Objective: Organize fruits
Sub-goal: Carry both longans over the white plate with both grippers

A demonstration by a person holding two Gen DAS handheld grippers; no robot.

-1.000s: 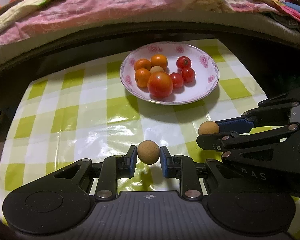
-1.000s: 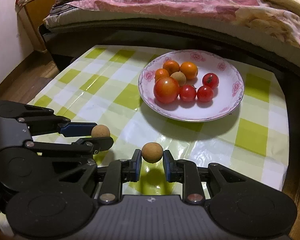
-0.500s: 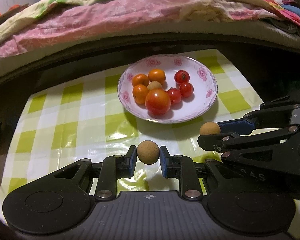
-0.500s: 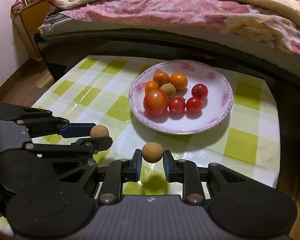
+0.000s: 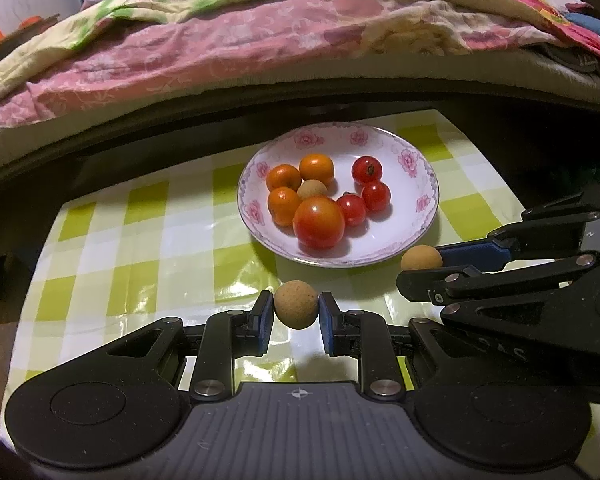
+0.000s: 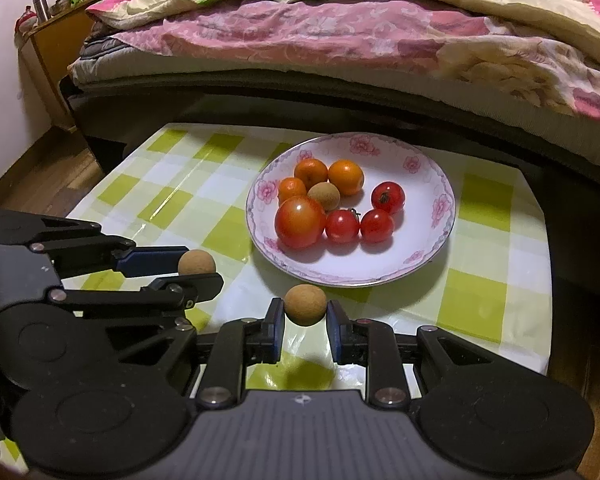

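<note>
Here, in the left wrist view, the left gripper (image 5: 296, 310) pinches a tan round fruit (image 5: 296, 309) between its blue pads, held above the checked tablecloth (image 5: 140, 240) just in front of the flowered plate (image 5: 424, 184). The plate holds three orange fruits, one tan fruit, one large tomato (image 5: 319, 222) and three small red tomatoes. To the near right of the plate, the right gripper (image 5: 422, 262) clamps a second tan fruit (image 5: 421, 258) close to the plate's rim.

In the right wrist view, the right gripper (image 6: 305, 308) squeezes its tan fruit (image 6: 305, 304) just before the plate (image 6: 440, 184). Left of the plate, the left gripper (image 6: 198, 267) grips its own tan fruit (image 6: 196, 262). Behind the plate lies a bed with a pink quilt (image 6: 340, 36).
</note>
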